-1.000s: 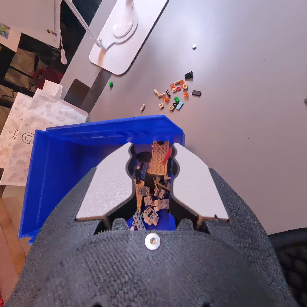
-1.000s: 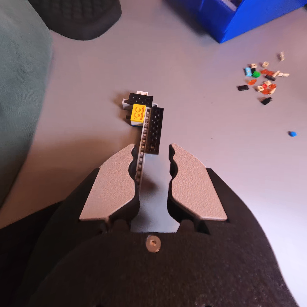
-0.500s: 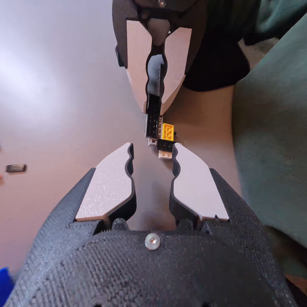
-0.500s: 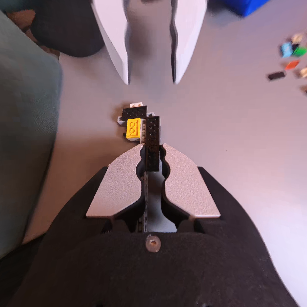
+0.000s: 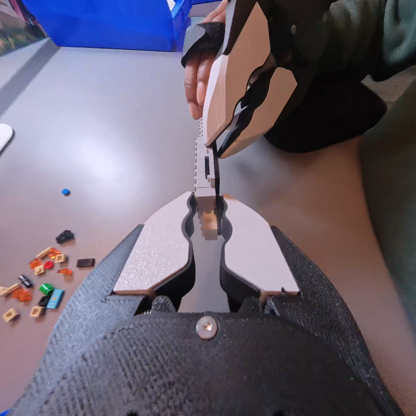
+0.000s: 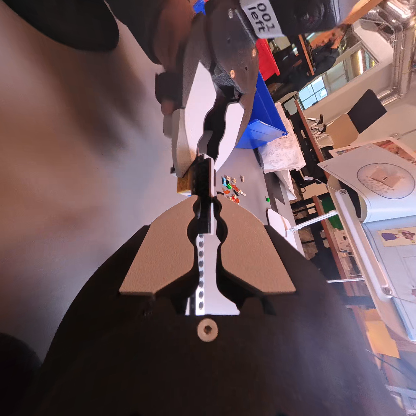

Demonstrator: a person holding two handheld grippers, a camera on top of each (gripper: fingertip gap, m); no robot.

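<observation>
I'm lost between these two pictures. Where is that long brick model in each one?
Left wrist view: the brick model runs up the centre, from the left gripper to the right gripper.
Right wrist view: centre, between both grippers.
Shared landmark: the loose bricks.

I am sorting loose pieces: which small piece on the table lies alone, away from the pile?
The blue round piece; it lies apart from the pile.
</observation>
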